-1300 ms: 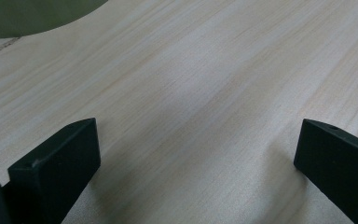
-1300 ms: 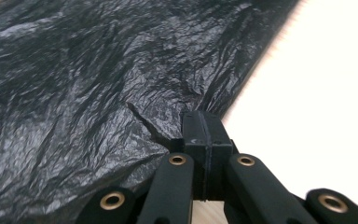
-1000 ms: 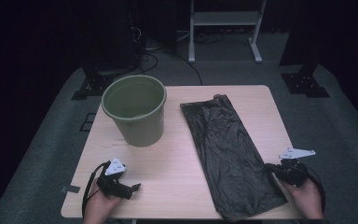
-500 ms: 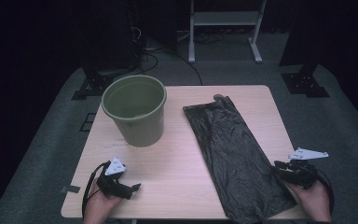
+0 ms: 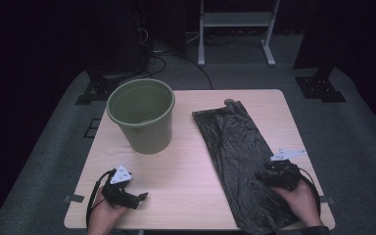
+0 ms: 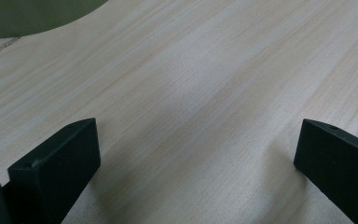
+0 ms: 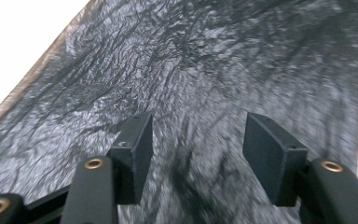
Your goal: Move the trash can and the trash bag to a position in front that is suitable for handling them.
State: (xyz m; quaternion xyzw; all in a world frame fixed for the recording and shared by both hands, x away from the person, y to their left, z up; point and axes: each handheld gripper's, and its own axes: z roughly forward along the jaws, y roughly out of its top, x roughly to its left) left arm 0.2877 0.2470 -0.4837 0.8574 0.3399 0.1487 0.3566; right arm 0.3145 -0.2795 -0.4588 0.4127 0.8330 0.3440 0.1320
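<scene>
The black bin bag (image 5: 240, 161) lay flat along the right half of the table (image 5: 186, 171), well apart from the green bucket (image 5: 142, 115) standing upright at the back left. The right gripper (image 5: 269, 176) was over the bag's near end, its jaws having just been opening, now partly spread with only crinkled plastic beneath them and nothing pinched. The left gripper (image 5: 139, 198) rested near the table's front edge, jaws wide apart over bare wood, holding nothing. To do this well, I judged, the right one should nip a single layer near the bag's edge, not the whole sheet. I could read no label or writing anywhere.
</scene>
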